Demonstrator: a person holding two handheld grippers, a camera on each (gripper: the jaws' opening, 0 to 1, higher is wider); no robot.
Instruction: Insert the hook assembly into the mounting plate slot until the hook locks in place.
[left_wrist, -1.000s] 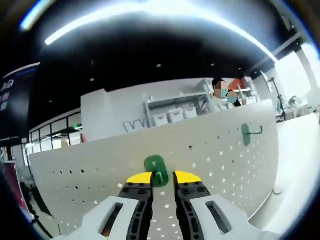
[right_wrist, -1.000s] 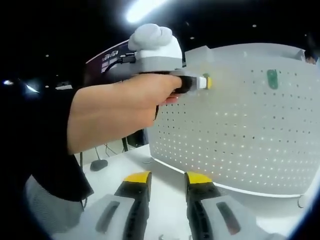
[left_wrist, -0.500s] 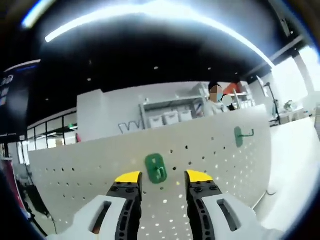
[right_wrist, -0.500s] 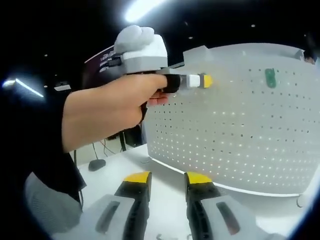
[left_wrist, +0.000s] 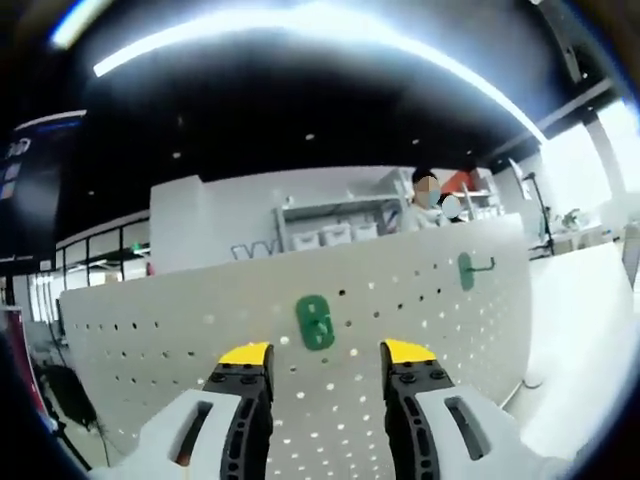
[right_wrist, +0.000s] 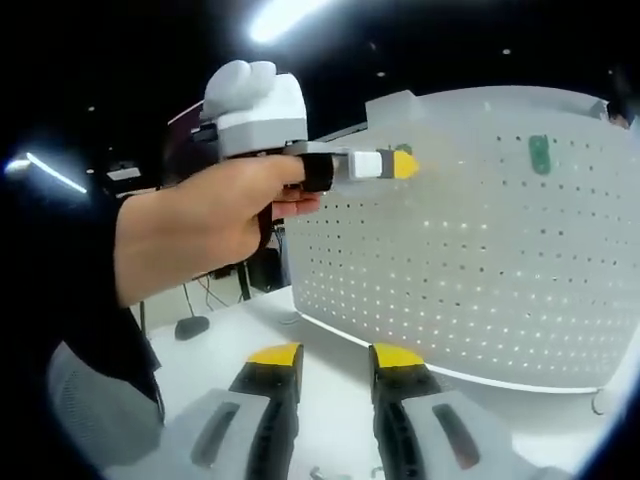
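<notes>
- My left tongs (left_wrist: 325, 358) are spread, pinching nothing, and they sit apart from the white pegboard (left_wrist: 420, 330) with a gap of air between them.
- The green hook (left_wrist: 315, 322) sits flat on the pegboard, framed between my 2 yellow tips and touched by neither.
- I judge the insertion done, or very nearly; I cannot tell from here whether the hook has truly locked.
- To do this step well, I would draw the left tongs straight back along their own line, so a tip does not catch the hook and lever it out.
- I would also keep the camera pointed at the board, so the hook stays in sight.
- From the right gripper view, my left hand (right_wrist: 200, 225) holds its tool level, with the yellow tip just off the pegboard near its upper left.
- My right tongs (right_wrist: 335, 357) are spread and hold nothing, low over the white surface (right_wrist: 250, 320) in front of the board.
- A second green hook (left_wrist: 466, 271) with a dark prong hangs further to the right on the same board, well apart from mine.
- Behind the board stand shelves with white bins (left_wrist: 335, 233) and a person.
- Nothing stands in my retreat path; the only risk I see is a sideways drift of the tips.
</notes>
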